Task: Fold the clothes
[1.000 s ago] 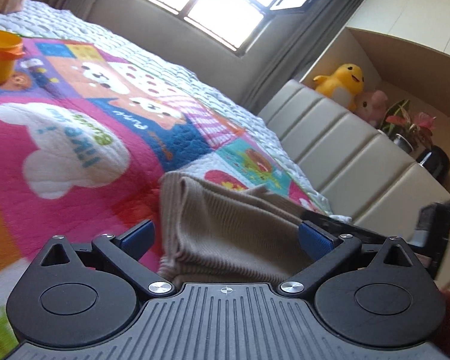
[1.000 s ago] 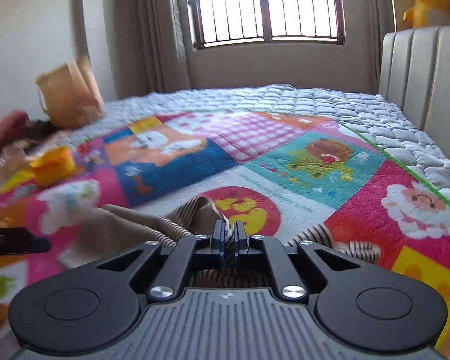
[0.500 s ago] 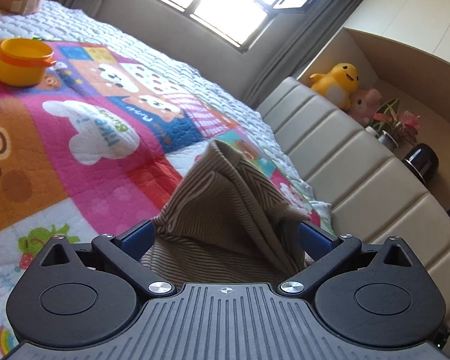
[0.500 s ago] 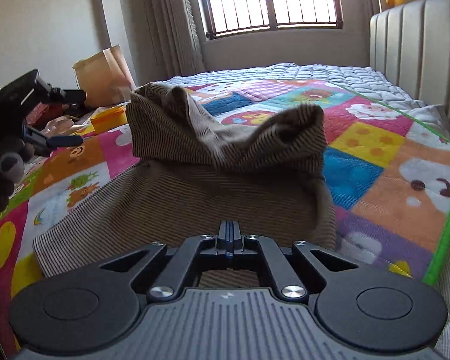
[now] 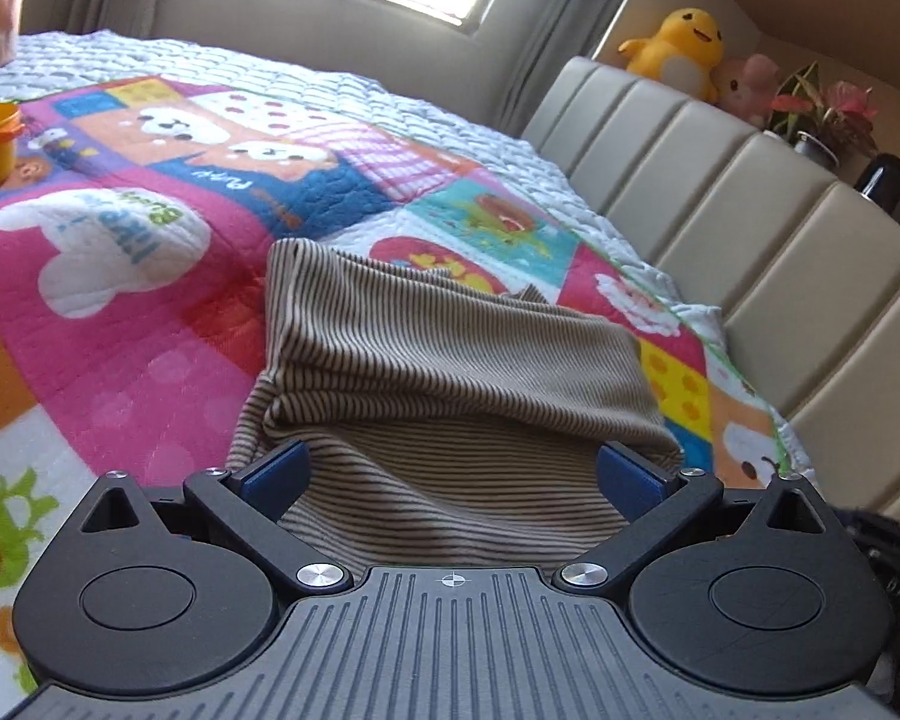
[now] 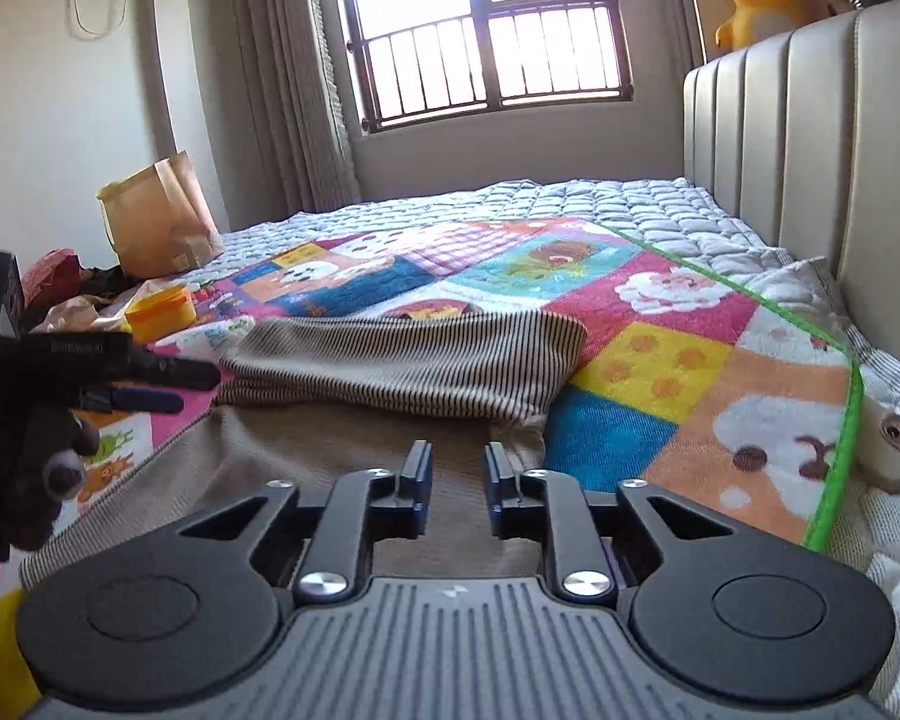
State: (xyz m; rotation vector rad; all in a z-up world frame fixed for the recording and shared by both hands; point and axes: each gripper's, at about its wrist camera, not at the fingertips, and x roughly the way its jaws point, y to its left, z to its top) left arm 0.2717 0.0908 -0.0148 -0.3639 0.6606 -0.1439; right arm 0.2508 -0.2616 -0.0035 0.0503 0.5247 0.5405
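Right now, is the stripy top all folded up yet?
Not yet. One fold looks done: the far part of the stripy top lies doubled over the near part on the colourful quilt. The right gripper has just been opening its jaws, nothing pinched; the left gripper is wide open over the cloth. It probably needs more folds and smoothing.

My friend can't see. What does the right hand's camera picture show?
A striped brown cloth lies folded over on a colourful quilt. The right claw, just opened, sits above the cloth's near edge, holding nothing. The left claw hovers at the left.
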